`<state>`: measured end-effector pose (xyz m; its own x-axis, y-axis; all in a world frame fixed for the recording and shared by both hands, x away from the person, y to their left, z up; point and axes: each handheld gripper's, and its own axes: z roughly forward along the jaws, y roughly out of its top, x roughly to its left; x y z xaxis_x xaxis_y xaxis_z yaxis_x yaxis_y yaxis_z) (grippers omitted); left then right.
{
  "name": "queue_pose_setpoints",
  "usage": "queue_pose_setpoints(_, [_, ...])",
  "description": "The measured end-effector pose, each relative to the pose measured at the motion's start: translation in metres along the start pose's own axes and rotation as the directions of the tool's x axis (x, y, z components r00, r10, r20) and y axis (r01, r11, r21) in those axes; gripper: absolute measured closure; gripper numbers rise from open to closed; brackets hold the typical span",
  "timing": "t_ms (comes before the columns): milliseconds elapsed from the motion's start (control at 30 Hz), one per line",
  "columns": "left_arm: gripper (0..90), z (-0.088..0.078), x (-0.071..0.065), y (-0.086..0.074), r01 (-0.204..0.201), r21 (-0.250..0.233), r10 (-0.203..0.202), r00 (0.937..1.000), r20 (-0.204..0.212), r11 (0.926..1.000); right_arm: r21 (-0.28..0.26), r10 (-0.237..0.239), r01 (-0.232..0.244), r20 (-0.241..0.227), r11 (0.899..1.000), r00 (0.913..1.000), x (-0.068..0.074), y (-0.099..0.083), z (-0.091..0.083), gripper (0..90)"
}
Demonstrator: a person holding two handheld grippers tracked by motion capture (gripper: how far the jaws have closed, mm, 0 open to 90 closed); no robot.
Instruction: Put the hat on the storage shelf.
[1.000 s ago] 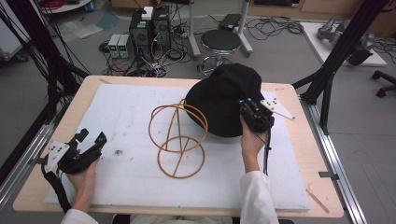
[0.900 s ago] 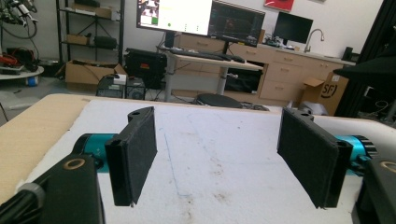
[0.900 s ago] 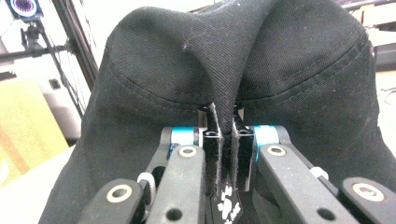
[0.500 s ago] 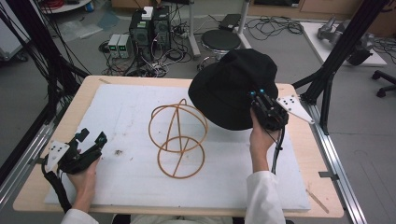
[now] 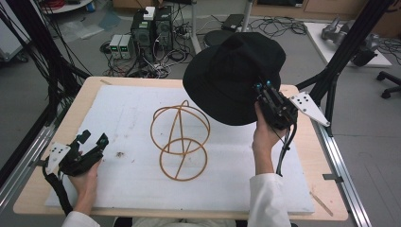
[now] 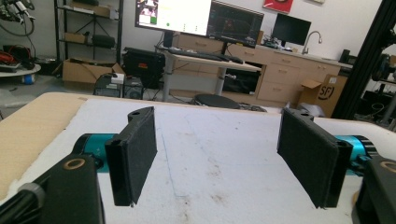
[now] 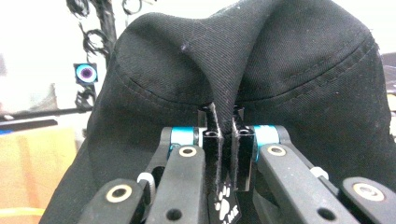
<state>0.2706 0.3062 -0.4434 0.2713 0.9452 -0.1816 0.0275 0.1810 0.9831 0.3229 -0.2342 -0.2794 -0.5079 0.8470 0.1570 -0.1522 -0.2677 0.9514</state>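
Observation:
A black bucket hat (image 5: pixel 234 75) hangs in the air above the table's far right part, its brim pinched by my right gripper (image 5: pixel 261 87). In the right gripper view the jaws are shut on a fold of the black bucket hat (image 7: pixel 224 70), which bulges above them. A golden wire hat stand (image 5: pixel 180 139) made of rings sits at the middle of the white foam sheet (image 5: pixel 118 113). My left gripper (image 5: pixel 93 138) rests at the table's near left, open; its pads (image 6: pixel 135 154) stand wide apart with nothing between them over the foam sheet (image 6: pixel 215 149).
The wooden table edge (image 5: pixel 28 189) frames the foam sheet. Black frame struts (image 5: pixel 347 47) rise at the right and left of the table. Beyond the far edge are a stool (image 5: pixel 220 38), electronics boxes (image 5: pixel 151 23) and cables on the floor.
My right gripper has lifted the hat off the table and carried it up and to the right. The left gripper has stayed where it was.

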Motion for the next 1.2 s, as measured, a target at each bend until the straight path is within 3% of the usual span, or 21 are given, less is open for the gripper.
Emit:
queue_pose_setpoints(333, [28.4,0.001,0.0,0.0,0.001,0.002,-0.001,1.0,0.001,1.0,-0.053,0.002,-0.008,-0.104,0.999,0.9946,0.023,0.017,-0.001,86.5])
queue_pose_setpoints(633, [28.4,0.001,0.0,0.0,0.001,0.003,-0.001,1.0,-0.003,1.0,-0.05,0.002,-0.013,-0.212,0.999,0.9773,0.047,0.019,0.002,86.4])
queue_pose_setpoints(767, [28.4,0.001,0.0,0.0,0.001,0.003,-0.001,1.0,-0.005,1.0,-0.044,-0.001,-0.011,-0.263,0.999,0.9649,0.061,0.018,0.004,86.4])
queue_pose_setpoints(800, [28.4,0.001,0.0,0.0,0.001,0.003,-0.001,1.0,-0.005,1.0,-0.042,-0.011,-0.001,-0.285,0.999,0.9584,0.068,0.017,0.004,86.3])
queue_pose_setpoints(933, [28.4,0.0,0.0,0.0,0.004,-0.002,-0.004,1.0,-0.007,1.0,-0.034,-0.021,0.011,-0.311,0.999,0.9502,0.079,0.015,0.005,86.3])
queue_pose_setpoints(1200, [28.4,0.0,0.0,0.0,0.005,-0.002,-0.005,1.0,-0.006,1.0,-0.019,-0.059,0.057,-0.375,0.998,0.9253,0.104,0.009,0.005,86.2])
